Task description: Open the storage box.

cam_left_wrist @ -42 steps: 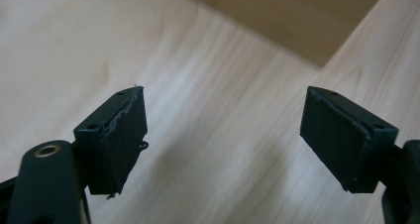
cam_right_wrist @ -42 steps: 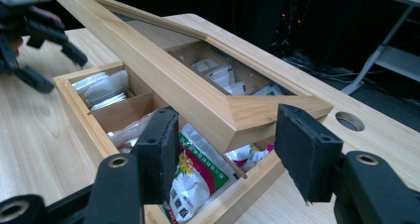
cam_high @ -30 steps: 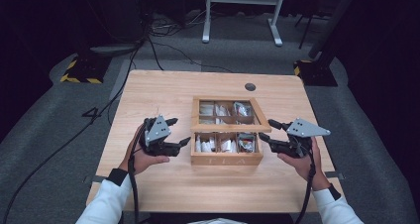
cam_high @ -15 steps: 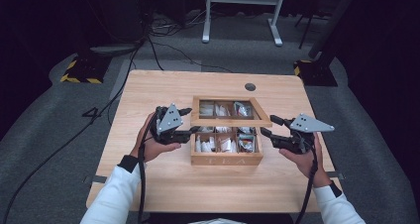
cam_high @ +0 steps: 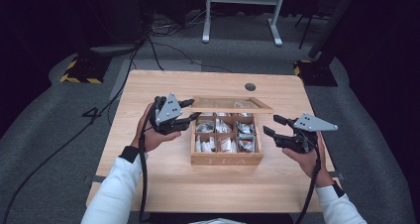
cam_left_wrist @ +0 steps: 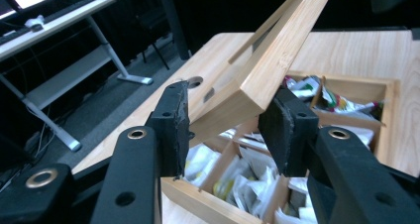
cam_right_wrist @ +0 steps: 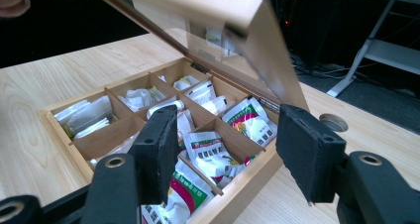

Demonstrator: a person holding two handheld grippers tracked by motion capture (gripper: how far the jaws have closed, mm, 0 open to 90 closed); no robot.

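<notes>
Table (cam_high: 163,184): we see a light wooden top, bare along the near edge and on both sides of the box; a round cable hole (cam_high: 250,86) sits near the far edge.

Tea box (cam_high: 226,159): wooden, divided into compartments, placed right of the table's middle; "TEA" is on its near wall. We note open table on its left, right and near sides.

Lid (cam_high: 232,105): framed, with a clear pane, hinged at the far side and raised partway; in the high view it hangs over the far row of compartments. Its free corner stands clear above the box in the left gripper view.

Left gripper (cam_high: 186,111): at the lid's left end. In its own view the jaws (cam_left_wrist: 233,127) stand narrowly apart with the lid's corner between them; the right pad (cam_left_wrist: 287,130) looks to touch the wood, and we cannot tell whether the left pad does.

Right gripper (cam_high: 275,125): just right of the box, apart from it, above bare table; jaws wide, nothing held. In its own view it (cam_right_wrist: 228,152) faces the open compartments under the lid.

Packets (cam_right_wrist: 210,152): white and coloured sachets fill the compartments, some upright, some flat.
</notes>
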